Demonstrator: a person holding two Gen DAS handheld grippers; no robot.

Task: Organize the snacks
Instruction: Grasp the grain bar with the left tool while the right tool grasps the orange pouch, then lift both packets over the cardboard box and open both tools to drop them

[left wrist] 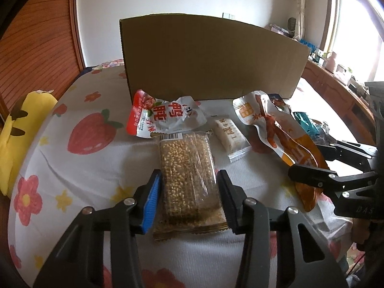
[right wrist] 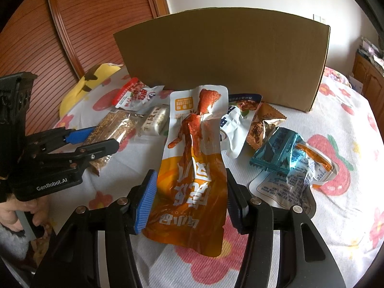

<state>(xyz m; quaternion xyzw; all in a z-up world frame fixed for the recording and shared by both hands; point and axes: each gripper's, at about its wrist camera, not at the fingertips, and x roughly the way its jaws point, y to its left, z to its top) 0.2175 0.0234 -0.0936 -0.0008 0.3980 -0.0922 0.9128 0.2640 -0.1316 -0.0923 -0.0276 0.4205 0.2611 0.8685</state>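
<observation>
A clear-wrapped grain bar (left wrist: 187, 168) lies lengthwise on the flowered sheet (left wrist: 79, 172). My left gripper (left wrist: 189, 175) is shut on its near half, the blue pad and the black pad pressing its two long sides. In the right wrist view that left gripper (right wrist: 106, 136) shows at the left with the grain bar (right wrist: 112, 127) between its fingers. My right gripper (right wrist: 190, 175) is shut on an orange chicken-foot pouch (right wrist: 194, 168), pads on both edges, and the pouch bulges upward. A brown cardboard box (right wrist: 223, 55) stands behind the snacks.
Loose snacks lie before the box: a red-and-white pack (left wrist: 165, 117), a small white bar (left wrist: 230, 136), a blue-white packet (right wrist: 235, 124), a brown foil packet (right wrist: 261, 124), a teal packet (right wrist: 276, 153) and a printed pouch (right wrist: 300, 180). A yellow plush (left wrist: 14, 134) sits far left.
</observation>
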